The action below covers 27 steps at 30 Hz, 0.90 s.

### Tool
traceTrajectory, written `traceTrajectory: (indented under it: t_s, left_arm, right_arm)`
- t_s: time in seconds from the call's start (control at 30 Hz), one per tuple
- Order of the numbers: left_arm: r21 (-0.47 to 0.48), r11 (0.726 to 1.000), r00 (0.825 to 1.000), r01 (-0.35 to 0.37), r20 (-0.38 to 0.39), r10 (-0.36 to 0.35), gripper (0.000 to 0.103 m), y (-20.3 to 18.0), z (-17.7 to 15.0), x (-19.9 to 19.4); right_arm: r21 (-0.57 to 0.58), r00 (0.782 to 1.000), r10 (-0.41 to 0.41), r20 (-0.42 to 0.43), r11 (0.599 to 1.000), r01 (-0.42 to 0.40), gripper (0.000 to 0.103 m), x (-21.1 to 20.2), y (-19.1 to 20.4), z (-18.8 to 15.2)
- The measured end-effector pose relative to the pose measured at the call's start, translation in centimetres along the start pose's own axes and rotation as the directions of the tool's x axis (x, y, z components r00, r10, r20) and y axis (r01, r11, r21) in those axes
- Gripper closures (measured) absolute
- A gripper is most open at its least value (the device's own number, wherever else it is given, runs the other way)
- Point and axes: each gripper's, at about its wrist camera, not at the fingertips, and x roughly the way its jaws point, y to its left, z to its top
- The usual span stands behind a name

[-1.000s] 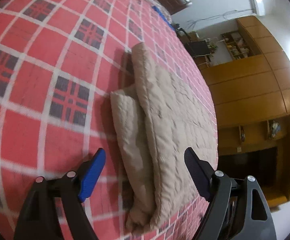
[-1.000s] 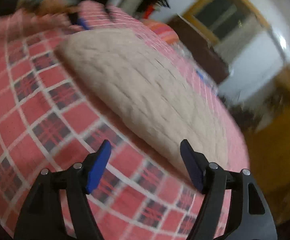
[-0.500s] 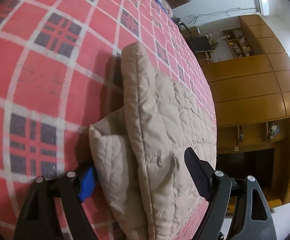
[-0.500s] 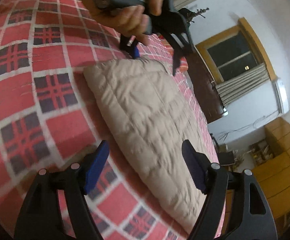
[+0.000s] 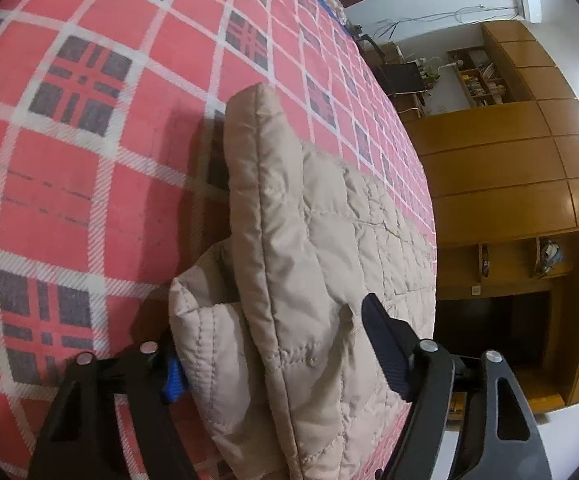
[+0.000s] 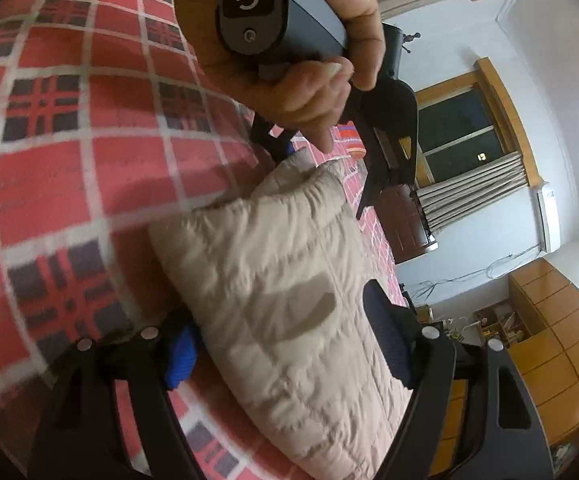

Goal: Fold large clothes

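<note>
Two tongs straddle a folded beige quilted jacket (image 5: 313,264) lying on a bed's red plaid blanket (image 5: 89,184). Left tongs (image 5: 273,356) stand open with the jacket's thick folded end between the fingers. Right tongs (image 6: 285,340) are likewise open astride the opposite end, where a hand (image 6: 309,80) holding the other tool shows beyond.

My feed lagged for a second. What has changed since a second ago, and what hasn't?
Both grippers moved in from above the bed onto the folded beige quilted jacket. The left gripper now straddles one end of it, the right gripper the other, jaws open and not yet clamped. In the right view, the person's hand has come close. The jacket remains folded on the red plaid bedspread.
</note>
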Motion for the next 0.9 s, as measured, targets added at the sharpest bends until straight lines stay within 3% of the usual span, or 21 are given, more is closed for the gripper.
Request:
traceTrajectory:
  t_s: [0.1, 0.3, 0.4, 0.53, 0.9]
  left_arm:
    - [-0.011, 1.000, 1.000, -0.002, -0.007, 0.002, 0.041, 0.2, 0.4, 0.1]
    - [-0.007, 0.999, 0.999, -0.032, -0.014, 0.032, 0.059, -0.1, 0.7, 0.2]
    - [-0.011, 0.999, 0.999, -0.046, -0.008, 0.046, 0.064, -0.4, 0.7, 0.0]
    - [-0.015, 0.998, 0.998, -0.062, 0.002, 0.062, 0.070, -1.1, 0.7, -0.5]
    - [0.016, 0.994, 0.994, -0.106, 0.022, 0.105, 0.073, -4.8, 0.7, -2.3]
  right_arm:
    - [0.000, 1.000, -0.004, -0.008, 1.000, 0.004, 0.035, 0.3, 0.5, 0.9]
    - [0.065, 0.998, 0.061, -0.024, 0.996, -0.060, 0.064, 0.5, 0.3, 1.5]
    - [0.124, 0.996, 0.084, -0.015, 0.989, -0.082, 0.073, -0.4, -0.9, 1.2]
    - [0.176, 0.995, 0.099, -0.007, 0.980, -0.096, 0.076, -1.0, -2.0, 1.4]
    - [0.284, 0.994, 0.109, 0.029, 0.952, -0.113, 0.078, -2.7, -6.4, 1.4]
